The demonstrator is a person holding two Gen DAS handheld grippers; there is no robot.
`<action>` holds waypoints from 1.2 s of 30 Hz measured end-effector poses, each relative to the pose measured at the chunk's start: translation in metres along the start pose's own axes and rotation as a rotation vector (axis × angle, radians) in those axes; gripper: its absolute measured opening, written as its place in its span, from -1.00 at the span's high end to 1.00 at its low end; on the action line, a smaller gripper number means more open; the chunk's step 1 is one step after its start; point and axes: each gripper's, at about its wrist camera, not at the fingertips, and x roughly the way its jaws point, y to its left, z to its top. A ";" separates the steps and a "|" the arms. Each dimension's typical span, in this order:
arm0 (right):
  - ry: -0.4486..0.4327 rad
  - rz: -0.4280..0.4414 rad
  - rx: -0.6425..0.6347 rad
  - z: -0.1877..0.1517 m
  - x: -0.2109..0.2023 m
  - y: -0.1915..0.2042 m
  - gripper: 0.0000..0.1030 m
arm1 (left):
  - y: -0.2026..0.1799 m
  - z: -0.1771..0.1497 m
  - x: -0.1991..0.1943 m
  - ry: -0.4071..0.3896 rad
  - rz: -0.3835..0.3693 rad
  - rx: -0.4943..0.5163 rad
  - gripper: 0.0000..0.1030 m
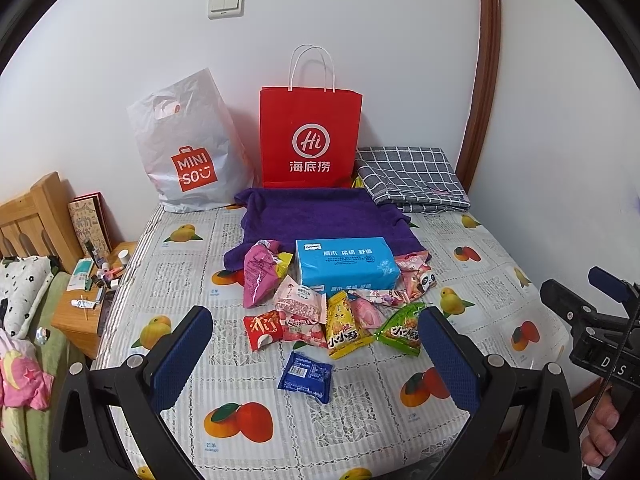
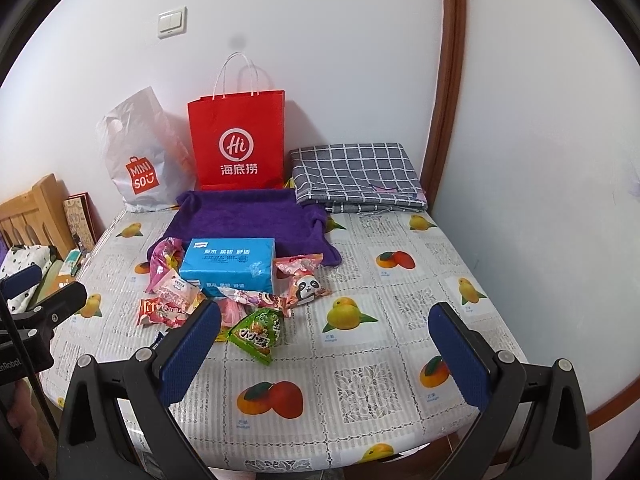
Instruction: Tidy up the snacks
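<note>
Left hand-held gripper: jaws spread wide, nothing between them, hovering over the near part of the counter; the blue packet lies between its fingers in the left wrist view.
Right hand-held gripper: jaws spread wide and empty, over the near right part of the counter; it shows at the right edge of the left wrist view.
Snacks: a loose heap in the middle of the counter, just near of the tissue pack.
Magenta bag: left of the tissue pack, partly on the purple towel.
Pink packet: near of the magenta bag, lying over a red packet.
Yellow packet: near centre of the heap, beside the green packet on its right.
Panda packet: right of the tissue pack, touching it.
Blue packet: alone, near of the heap, apart from the rest.
Red bag: upright at the far wall, handles up, behind the towel.
White bag: leaning at the wall, left of the red bag.
Checked cloth: folded, far right corner.
Counter: covered by a fruit-print cloth.
Side table: left of the counter, cluttered with small bottles and tubes.
</note>
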 end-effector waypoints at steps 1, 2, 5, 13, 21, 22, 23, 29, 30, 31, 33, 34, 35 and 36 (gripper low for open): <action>0.002 0.004 0.000 0.000 0.000 0.000 -0.98 | 0.000 0.000 0.000 0.000 0.000 0.000 -1.00; 0.003 0.008 0.001 0.000 0.001 0.001 -0.98 | 0.000 0.000 0.000 -0.001 -0.001 -0.002 -1.00; 0.004 0.022 0.009 -0.001 0.001 0.000 -0.98 | 0.001 0.000 0.002 0.000 -0.005 -0.006 -1.00; 0.007 0.060 0.027 -0.002 0.010 -0.002 -0.98 | -0.004 -0.004 0.012 0.001 -0.020 0.013 -1.00; 0.019 0.046 0.029 0.000 0.031 -0.001 -0.98 | 0.001 -0.004 0.034 0.027 -0.031 -0.003 -1.00; 0.023 0.045 0.031 0.000 0.034 -0.001 -0.98 | 0.002 -0.004 0.037 0.030 -0.030 -0.003 -1.00; 0.030 0.043 0.033 0.000 0.039 -0.001 -0.98 | 0.002 -0.003 0.041 0.035 -0.026 -0.001 -1.00; 0.061 0.066 0.052 -0.006 0.072 -0.003 -0.98 | 0.013 -0.006 0.063 0.053 -0.001 0.007 -1.00; 0.075 0.073 0.053 -0.008 0.081 -0.004 -0.98 | 0.014 -0.007 0.067 0.056 0.005 0.012 -1.00; 0.084 0.078 0.054 -0.011 0.087 -0.004 -0.98 | 0.016 -0.008 0.071 0.061 0.010 0.017 -1.00; 0.103 0.089 0.060 -0.016 0.101 -0.005 -0.98 | 0.020 -0.012 0.084 0.081 0.027 0.020 -0.99; 0.118 0.098 0.066 -0.019 0.110 -0.006 -0.98 | 0.022 -0.013 0.088 0.090 0.029 0.018 -0.95; 0.134 0.110 0.073 -0.023 0.118 -0.006 -0.98 | 0.024 -0.015 0.094 0.104 0.030 0.015 -0.95; 0.155 0.127 0.083 -0.027 0.127 -0.005 -0.97 | 0.026 -0.017 0.099 0.116 0.030 0.011 -0.94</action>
